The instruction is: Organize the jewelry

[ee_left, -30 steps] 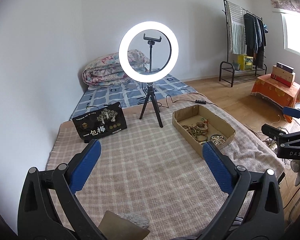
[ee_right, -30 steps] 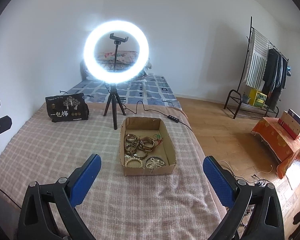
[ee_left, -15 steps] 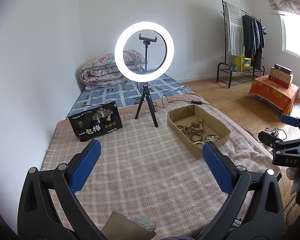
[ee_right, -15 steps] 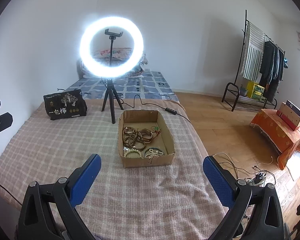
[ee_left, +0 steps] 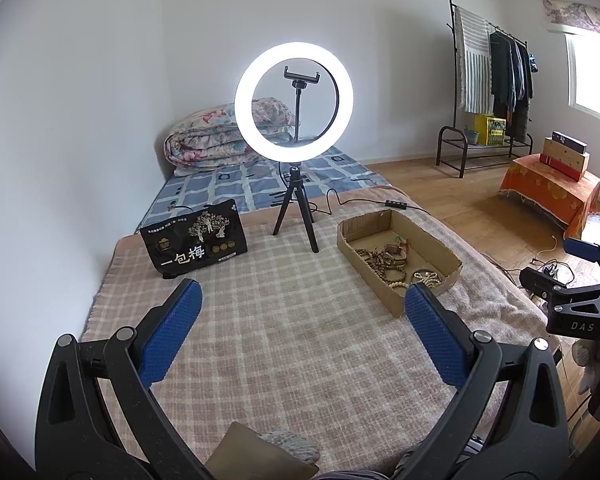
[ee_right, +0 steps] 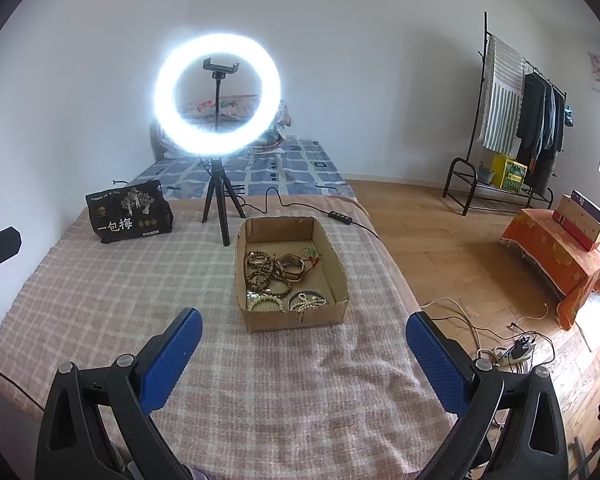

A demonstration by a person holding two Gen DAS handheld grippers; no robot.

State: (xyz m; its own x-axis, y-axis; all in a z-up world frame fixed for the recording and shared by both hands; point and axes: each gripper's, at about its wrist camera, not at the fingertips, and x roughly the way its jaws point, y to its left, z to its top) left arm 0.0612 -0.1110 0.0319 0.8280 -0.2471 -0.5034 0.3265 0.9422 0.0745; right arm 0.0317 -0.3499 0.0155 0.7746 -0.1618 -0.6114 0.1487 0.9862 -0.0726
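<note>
Checked blanket (ee_right: 100, 304) is carrying a cardboard box (ee_right: 296, 322) with the bead jewelry (ee_right: 278, 276) heaped inside. We're holding left gripper (ee_left: 300, 344) and right gripper (ee_right: 300, 356) wide apart, gripping nothing, short of the box. Sorted already or awaiting sorting, we can't judge.

The right gripper (ee_right: 300, 340) hangs above the checked blanket (ee_right: 120, 300) with its blue-padded fingers (ee_right: 172, 348) spread wide and nothing between them. Just beyond it sits the cardboard box (ee_right: 290, 322), a shallow open tray. Inside the box lie dark wooden bead bracelets (ee_right: 264, 272), a leather-coloured bangle (ee_right: 292, 266), pale bead strings (ee_right: 308, 300) near the front wall and a red-and-green cord (ee_right: 312, 256). Behind the box a lit ring light (ee_right: 218, 96) stands on a small tripod; left of the box, farther back, a black snack bag (ee_right: 130, 212) stands upright.
</note>
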